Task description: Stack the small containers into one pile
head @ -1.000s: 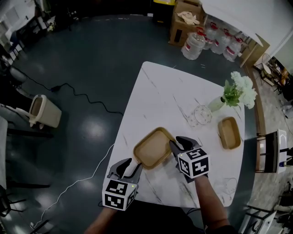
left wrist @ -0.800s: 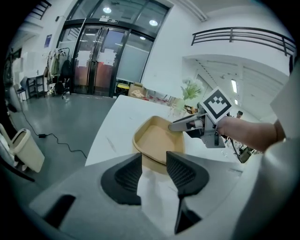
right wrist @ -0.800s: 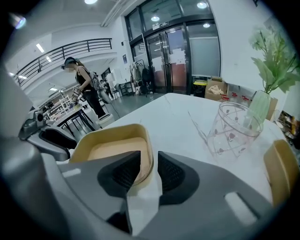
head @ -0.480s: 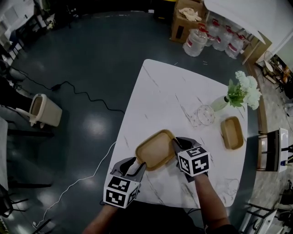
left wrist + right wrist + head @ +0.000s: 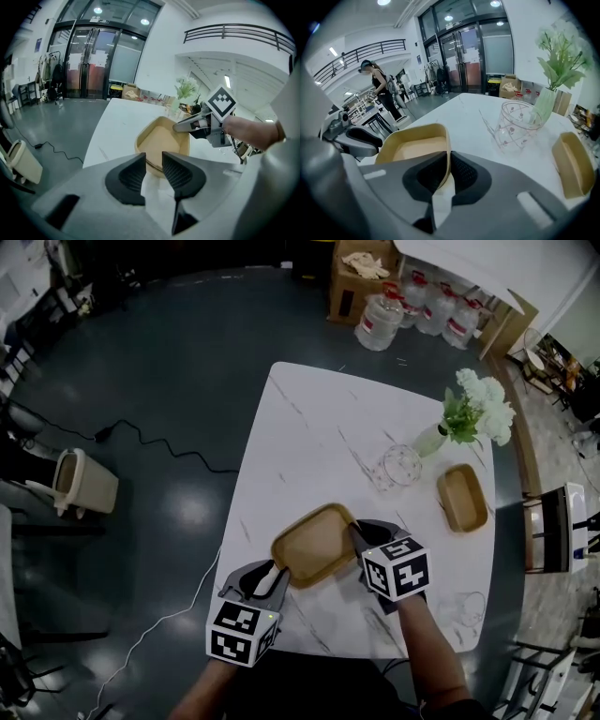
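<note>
The right claw [image 5: 449,157] is clenched on the near right rim of the large tan container [image 5: 314,545]. Its jaws have just been closing, and the thin wall is pinched between the pads, one pad inside the container and one outside. The left claw [image 5: 153,158] is released. Its jaws have just been closing too, yet a gap shows between them, and the container's near left corner sits at the far end of that gap with neither pad pressing on it. The empty container lies between the two claws, just ahead of both, stretching away from the left claw toward the right one. Whether it rests on the white marble desk [image 5: 319,427] or is raised off it I cannot tell. Ahead of the right claw and slightly to its right stands a clear glass cup [image 5: 397,468] with a small red pattern. Farther to that claw's right lies the small tan container [image 5: 462,497], well apart from the large one and also empty. Behind the cup is a vase of white flowers [image 5: 429,440]. Past the desk's far edge, well away from both claws, water bottles [image 5: 380,320] and cardboard boxes [image 5: 356,277] stand on the dark floor [image 5: 187,362]
</note>
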A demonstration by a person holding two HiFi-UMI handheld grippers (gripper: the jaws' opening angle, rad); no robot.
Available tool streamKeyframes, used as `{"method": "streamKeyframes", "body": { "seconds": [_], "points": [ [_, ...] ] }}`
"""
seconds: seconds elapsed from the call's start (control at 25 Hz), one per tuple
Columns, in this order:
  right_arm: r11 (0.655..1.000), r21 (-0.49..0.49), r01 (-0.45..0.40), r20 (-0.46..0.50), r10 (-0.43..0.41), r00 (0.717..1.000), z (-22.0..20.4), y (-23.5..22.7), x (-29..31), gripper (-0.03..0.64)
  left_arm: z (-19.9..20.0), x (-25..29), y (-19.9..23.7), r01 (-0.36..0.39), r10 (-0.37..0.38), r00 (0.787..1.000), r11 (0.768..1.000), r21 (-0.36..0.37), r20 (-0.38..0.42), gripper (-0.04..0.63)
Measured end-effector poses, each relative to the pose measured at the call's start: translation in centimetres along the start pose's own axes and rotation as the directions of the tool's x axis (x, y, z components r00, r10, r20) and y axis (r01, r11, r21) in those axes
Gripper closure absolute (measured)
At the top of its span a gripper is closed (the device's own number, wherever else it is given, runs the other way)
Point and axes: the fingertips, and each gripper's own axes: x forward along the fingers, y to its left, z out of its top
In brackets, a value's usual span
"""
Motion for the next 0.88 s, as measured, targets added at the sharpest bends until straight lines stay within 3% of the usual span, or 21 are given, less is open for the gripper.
{"method": "streamKeyframes", "body": {
  "seconds": [0.52, 0.88],
  "points": [
    [0.99, 0.092, 0.109, 0.059, -0.114, 0.992, 0.8, -2.7, -5.2, 0.595, 3.5, 0.1, -2.6, 0.098, -0.104, 0.993, 0.99, 0.105, 0.054, 0.485],
    [0.96, 0.162, 0.228, 0.052, -0.239, 0.97, 0.1, -4.6, -9.0, 0.594, 6.1, 1.8, -5.3, 0.235, -0.25, 0.967, 0.953, 0.189, 0.058, 0.483]
  ]
}}
